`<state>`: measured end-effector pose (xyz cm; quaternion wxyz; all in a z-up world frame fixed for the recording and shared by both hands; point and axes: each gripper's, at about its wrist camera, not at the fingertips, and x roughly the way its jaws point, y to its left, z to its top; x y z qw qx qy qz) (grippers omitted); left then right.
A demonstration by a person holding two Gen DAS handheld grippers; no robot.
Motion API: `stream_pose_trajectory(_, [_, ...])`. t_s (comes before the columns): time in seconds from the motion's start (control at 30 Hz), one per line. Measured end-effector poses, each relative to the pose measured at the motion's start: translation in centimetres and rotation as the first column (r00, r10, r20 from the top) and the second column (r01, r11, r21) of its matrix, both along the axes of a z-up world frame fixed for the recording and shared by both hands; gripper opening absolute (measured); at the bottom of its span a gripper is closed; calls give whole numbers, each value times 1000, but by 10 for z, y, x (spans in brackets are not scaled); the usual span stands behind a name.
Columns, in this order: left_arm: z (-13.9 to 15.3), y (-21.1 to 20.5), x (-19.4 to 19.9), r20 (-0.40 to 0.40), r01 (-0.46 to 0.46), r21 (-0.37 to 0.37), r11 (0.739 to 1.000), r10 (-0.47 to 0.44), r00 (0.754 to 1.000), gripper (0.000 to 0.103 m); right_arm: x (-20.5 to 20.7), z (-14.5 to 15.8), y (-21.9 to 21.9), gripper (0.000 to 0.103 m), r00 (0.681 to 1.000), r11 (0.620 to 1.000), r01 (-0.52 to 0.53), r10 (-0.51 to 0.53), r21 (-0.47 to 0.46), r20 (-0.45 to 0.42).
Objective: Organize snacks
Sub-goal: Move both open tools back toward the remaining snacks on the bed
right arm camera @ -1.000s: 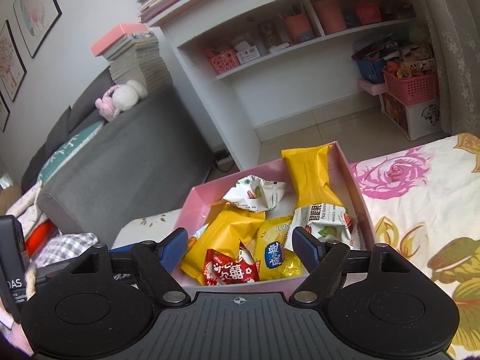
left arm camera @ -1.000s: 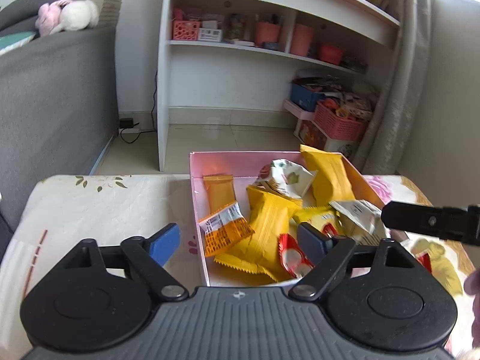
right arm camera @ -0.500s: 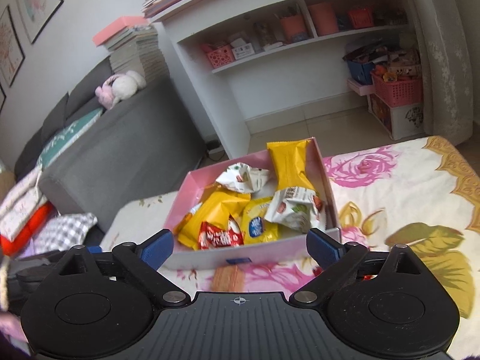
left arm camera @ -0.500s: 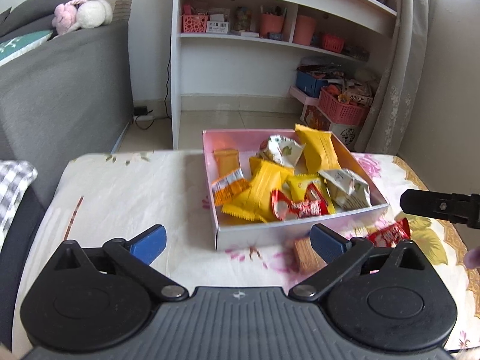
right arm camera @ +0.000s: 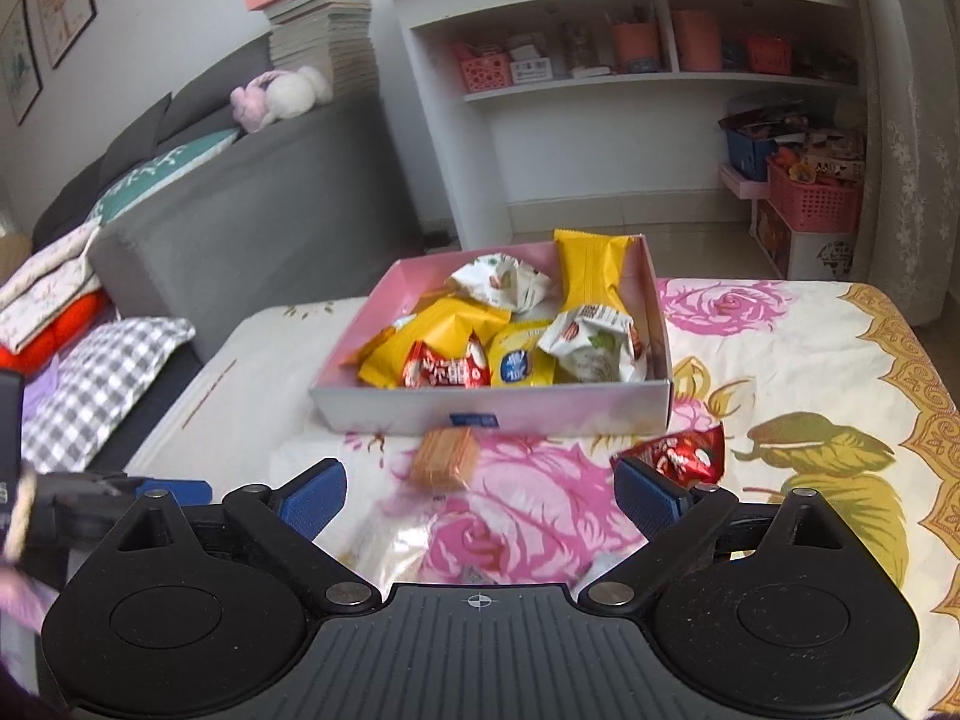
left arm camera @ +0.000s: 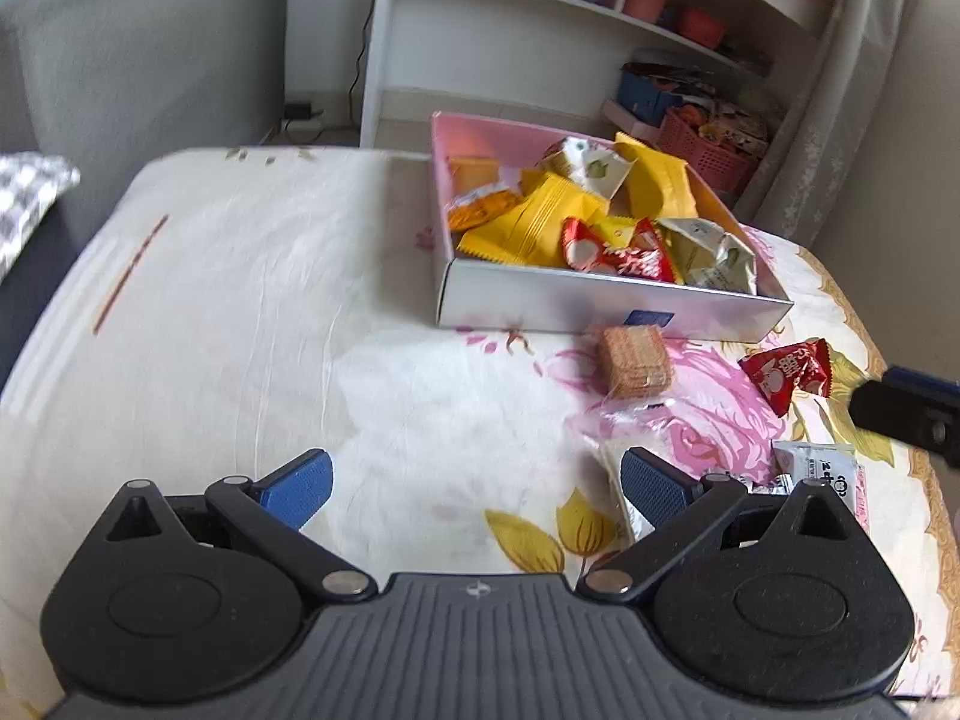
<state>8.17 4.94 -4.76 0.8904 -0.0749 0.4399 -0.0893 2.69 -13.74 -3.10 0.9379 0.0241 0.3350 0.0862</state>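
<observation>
A: Both grippers have pulled back from the pink box (right arm camera: 480,405) since a second ago; it was right under the fingers then, and now loose snacks in front of it are in view. Both sets of jaws have just been opening, with nothing between them.

B: So the left gripper (left arm camera: 474,489) is empty?

A: Yes, spread wide over bare floral tablecloth (left arm camera: 240,300). The right gripper (right arm camera: 480,501) is also wide apart and grips nothing; a clear wrapper lies on the cloth below the gap.

B: Walk me across the room, left to right.

A: Grey sofa (right arm camera: 252,228) with a checked cushion (right arm camera: 102,384), a plush toy (right arm camera: 282,96) and a stack of books (right arm camera: 327,39) on its back. Then the white shelf unit (right arm camera: 600,120) holding pink baskets, then the curtain (right arm camera: 906,150).

B: And the snacks?

A: Most sit inside the box: yellow, white and red packets. Just in front of its near wall lies a wafer biscuit (left arm camera: 635,360), further right a red candy packet (left arm camera: 789,373), and a white packet (left arm camera: 816,468) beside the left gripper's right finger.
</observation>
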Motion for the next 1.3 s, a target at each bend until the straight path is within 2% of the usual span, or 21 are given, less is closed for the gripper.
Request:
stream_pose_trajectory(0.2, [-4,0,-12,13,-1,-29,1000,2,1000,103,-14,-11,-11,98,1000,998,-19,20,-57,22])
stream_pose_trajectory(0.5, [-13,-28,-24,-2,84,-56,995,-84,996,103,-23,-26,-30,99,1000,995,-15,15,-97,1])
stream_pose_trajectory(0.67, [-20,-51,-31,4,143,-23,989,-143,990,103,-27,-39,-36,99,999,992,-30,26,-121,-37])
stream_pose_trajectory(0.87, [-27,-64,-32,18,166,3,986,-166,986,101,-33,-51,-35,99,996,980,-76,66,-183,-63])
stream_pose_trajectory(1.07, [-31,-68,-36,52,200,53,978,-203,978,97,-35,-68,-29,99,982,951,-149,110,-271,-154])
stream_pose_trajectory(1.2, [-32,-68,-37,65,218,90,972,-224,972,92,-38,-70,-35,99,982,939,-165,129,-302,-136])
stream_pose_trajectory(1.3, [-33,-63,-37,79,234,142,962,-247,966,91,-35,-68,-48,99,987,941,-127,89,-315,-132])
